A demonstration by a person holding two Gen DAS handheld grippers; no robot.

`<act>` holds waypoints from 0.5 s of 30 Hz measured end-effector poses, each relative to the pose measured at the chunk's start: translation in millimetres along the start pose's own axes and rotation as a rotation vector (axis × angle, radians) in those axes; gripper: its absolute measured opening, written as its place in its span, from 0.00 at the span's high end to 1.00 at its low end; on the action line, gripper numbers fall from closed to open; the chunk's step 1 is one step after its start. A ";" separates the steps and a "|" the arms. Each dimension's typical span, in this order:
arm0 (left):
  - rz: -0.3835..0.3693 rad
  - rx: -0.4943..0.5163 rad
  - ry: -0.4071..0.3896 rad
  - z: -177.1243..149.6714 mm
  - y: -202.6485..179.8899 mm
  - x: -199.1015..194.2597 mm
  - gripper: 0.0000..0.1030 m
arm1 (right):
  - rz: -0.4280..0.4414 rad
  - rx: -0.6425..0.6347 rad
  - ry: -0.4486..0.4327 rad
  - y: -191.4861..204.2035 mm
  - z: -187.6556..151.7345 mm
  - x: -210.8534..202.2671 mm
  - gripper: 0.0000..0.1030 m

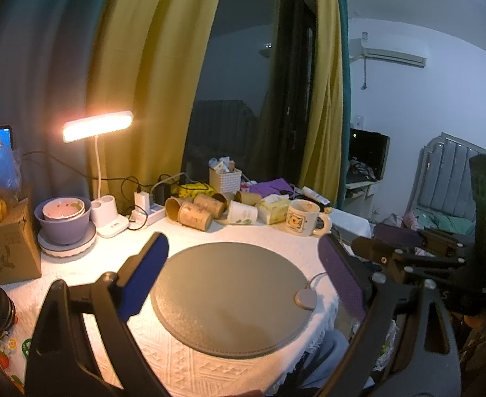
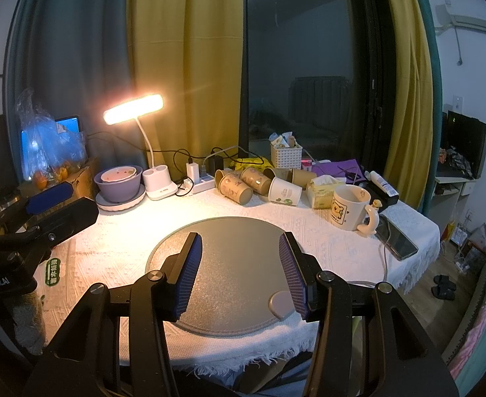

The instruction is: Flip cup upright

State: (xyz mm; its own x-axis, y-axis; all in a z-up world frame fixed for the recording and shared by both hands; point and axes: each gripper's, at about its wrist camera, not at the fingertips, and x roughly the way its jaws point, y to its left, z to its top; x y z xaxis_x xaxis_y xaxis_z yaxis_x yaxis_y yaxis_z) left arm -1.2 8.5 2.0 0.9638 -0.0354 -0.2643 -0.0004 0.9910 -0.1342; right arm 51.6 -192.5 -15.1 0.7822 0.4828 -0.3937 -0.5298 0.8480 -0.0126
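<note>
Both claws hang spread and empty over the round grey mat (image 2: 229,264) at the near middle of the table (image 2: 325,241), which wears a white textured cloth. In the right wrist view the right claw (image 2: 239,268) shows its ribbed blue pads well apart, with bare mat between them; the left claw (image 2: 48,203) sits at about 9 o'clock from it, off the mat's edge. In the left wrist view the left claw (image 1: 243,274) stands just as wide, one pad at 9 o'clock of the mat and the other at 3 o'clock, gripping nothing. The cups lie at 12 o'clock beyond the mat — a huddle of brown paper cups (image 2: 239,185) tipped on their sides, and just beside them, toward 1 o'clock, a white paper cup (image 2: 284,193) with green print, also on its side with its mouth facing left. Further round at 2 o'clock a cream mug (image 2: 350,206) with a bear picture stands upright, its handle to the right, near a yellow tissue pack (image 2: 324,190). At 10 o'clock a lit desk lamp (image 2: 134,112) glows above a purple bowl (image 2: 119,187) on a white plate. A dark phone (image 2: 396,240) lies at 3 o'clock — close to the table's edge.
</note>
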 end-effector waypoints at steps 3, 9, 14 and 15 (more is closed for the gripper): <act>-0.001 0.001 0.001 0.0 -0.3 0.3 0.10 | 0.000 0.000 0.000 0.1 0.1 0.1 0.50; 0.001 0.000 -0.001 -0.4 -0.7 0.0 0.10 | 0.000 0.000 0.000 0.4 0.4 0.2 0.50; 0.000 0.001 -0.002 -0.3 -0.6 -0.5 0.10 | -0.001 -0.001 0.000 1.1 0.4 0.3 0.50; 0.000 0.001 -0.002 -0.2 -0.4 -0.3 0.10 | -0.001 0.000 0.001 1.3 0.5 0.3 0.50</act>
State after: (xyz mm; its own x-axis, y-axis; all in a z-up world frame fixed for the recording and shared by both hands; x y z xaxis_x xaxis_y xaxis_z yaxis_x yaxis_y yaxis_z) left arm -1.5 8.0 1.9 0.9642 -0.0353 -0.2627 0.0000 0.9911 -0.1329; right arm 51.3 -191.1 -14.8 0.7825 0.4820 -0.3942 -0.5293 0.8483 -0.0133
